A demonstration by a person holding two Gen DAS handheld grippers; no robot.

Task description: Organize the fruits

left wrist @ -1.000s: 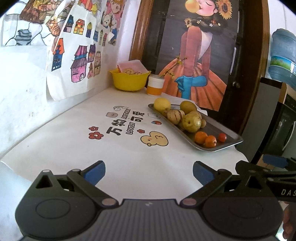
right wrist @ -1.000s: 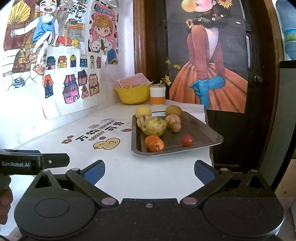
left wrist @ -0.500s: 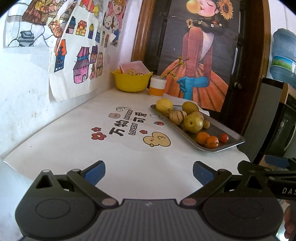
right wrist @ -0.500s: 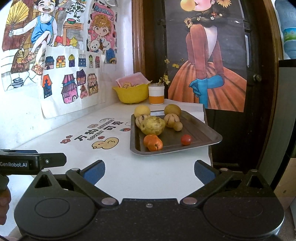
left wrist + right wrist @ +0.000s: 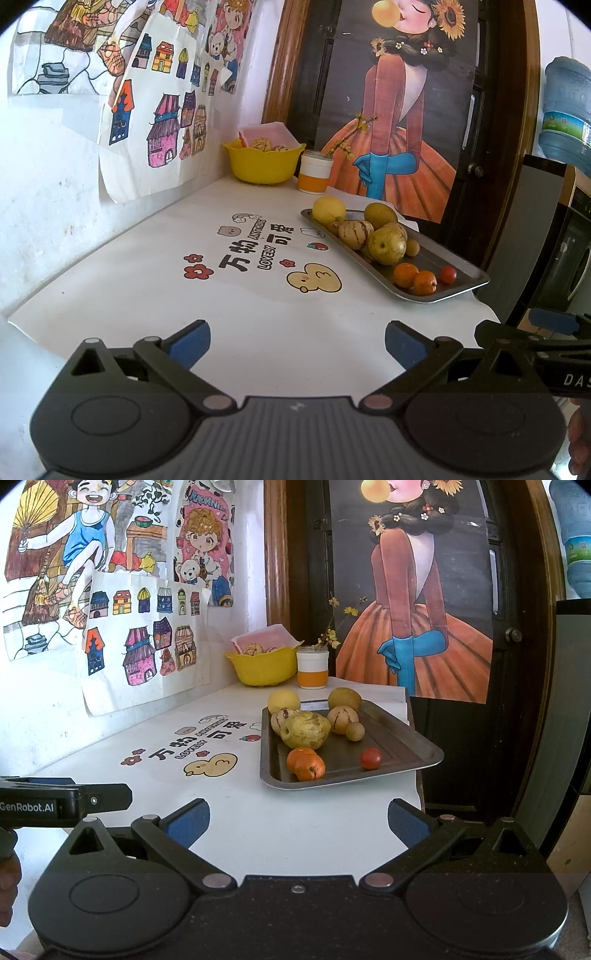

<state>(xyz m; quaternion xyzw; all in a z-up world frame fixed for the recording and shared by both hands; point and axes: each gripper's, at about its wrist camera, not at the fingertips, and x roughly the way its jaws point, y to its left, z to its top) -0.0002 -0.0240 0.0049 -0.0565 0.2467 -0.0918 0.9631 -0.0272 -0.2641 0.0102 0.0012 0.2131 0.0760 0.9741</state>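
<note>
— As the left wrist view shows it, where is the fruit?
— All heaped on the grey metal tray [image 5: 466, 271]; my left fingers [image 5: 297, 341] spread, empty.
— And the right view?
— Same tray [image 5: 406, 738]; right fingers [image 5: 298, 821] released. Sorted or awaiting sorting, I can't judge.

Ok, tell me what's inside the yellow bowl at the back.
Two pale, striped round fruits show above the rim of the yellow bowl, with a pink sheet behind them. Anything lower down is hidden by the bowl's wall.
</note>
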